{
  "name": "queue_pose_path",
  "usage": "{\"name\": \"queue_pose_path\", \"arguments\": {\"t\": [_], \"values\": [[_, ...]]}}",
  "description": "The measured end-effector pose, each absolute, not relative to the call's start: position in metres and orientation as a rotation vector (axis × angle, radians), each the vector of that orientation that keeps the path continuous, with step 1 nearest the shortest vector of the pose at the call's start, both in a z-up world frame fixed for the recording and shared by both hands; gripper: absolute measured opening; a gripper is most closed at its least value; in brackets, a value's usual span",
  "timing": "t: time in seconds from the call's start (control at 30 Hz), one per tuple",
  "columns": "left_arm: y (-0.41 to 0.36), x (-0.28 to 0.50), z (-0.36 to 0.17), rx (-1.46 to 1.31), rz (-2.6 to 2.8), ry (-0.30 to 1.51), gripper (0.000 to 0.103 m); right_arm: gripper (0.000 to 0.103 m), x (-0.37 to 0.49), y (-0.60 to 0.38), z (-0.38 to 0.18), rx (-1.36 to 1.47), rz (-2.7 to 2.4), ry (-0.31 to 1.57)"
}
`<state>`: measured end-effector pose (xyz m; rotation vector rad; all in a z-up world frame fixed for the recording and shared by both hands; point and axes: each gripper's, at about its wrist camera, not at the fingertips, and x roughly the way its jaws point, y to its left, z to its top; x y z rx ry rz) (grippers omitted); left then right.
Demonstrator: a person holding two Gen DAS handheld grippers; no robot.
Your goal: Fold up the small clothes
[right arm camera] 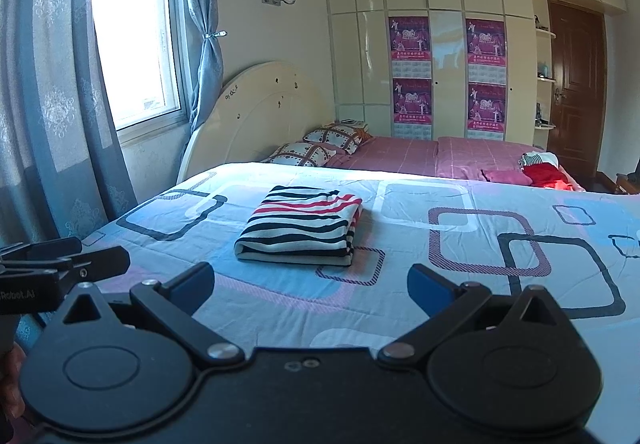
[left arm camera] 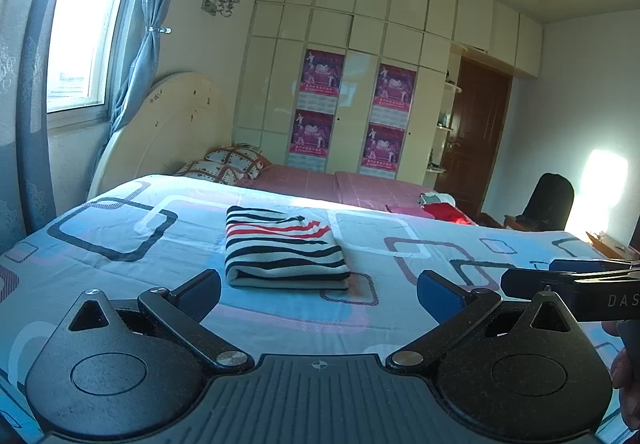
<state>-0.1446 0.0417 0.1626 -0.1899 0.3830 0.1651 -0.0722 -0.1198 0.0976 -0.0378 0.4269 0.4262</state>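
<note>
Nearest in the left wrist view, the left gripper (left arm camera: 318, 294) hovers low over the near edge of a bed, its two blue-padded fingers (left arm camera: 440, 298) spread wide and holding nothing. The right wrist view shows the same for the right gripper (right arm camera: 310, 286): released, fingers (right arm camera: 426, 290) far apart, empty. Each gripper also shows at the side of the other's view, the right one at the right edge of the left view, the left one at the left edge of the right view, so the two sit side by side.

Beneath them lies a pale blue bedspread (left arm camera: 120, 284) printed with rounded squares in black, white and purple. Just beyond the open fingers, toward the middle of the bedspread and apart from both grippers, rests a folded striped garment (left arm camera: 280, 248) (right arm camera: 302, 230). It is white with wavy black stripes and a few red ones, folded into a neat rectangular stack with the folded edge facing the cameras.

Farther back, a pink checked sheet (right arm camera: 400, 155) covers the rest of the bed. Two patterned pillows (right arm camera: 320, 145) lean by the cream rounded headboard (right arm camera: 256, 111) at the far left corner. A small heap of red and striped clothes (right arm camera: 540, 167) sits at the far right edge.

Behind the bed stands a tall cream wardrobe (left arm camera: 360, 43) bearing four magenta posters (left arm camera: 320, 73), with a brown door (right arm camera: 576, 83) to its right. A bright window (right arm camera: 132, 35) with blue curtains (right arm camera: 204, 31) fills the left wall.
</note>
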Motion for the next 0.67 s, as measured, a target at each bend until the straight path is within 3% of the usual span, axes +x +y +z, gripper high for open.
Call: {"name": "queue_pose_path", "arguments": {"t": [0.67], "values": [[0.0387,-0.1493,0.1636,-0.164,0.181,0.335,0.103,0.102,-0.0719,-0.1233,0.0960,-0.036,0.427,0.421]]}}
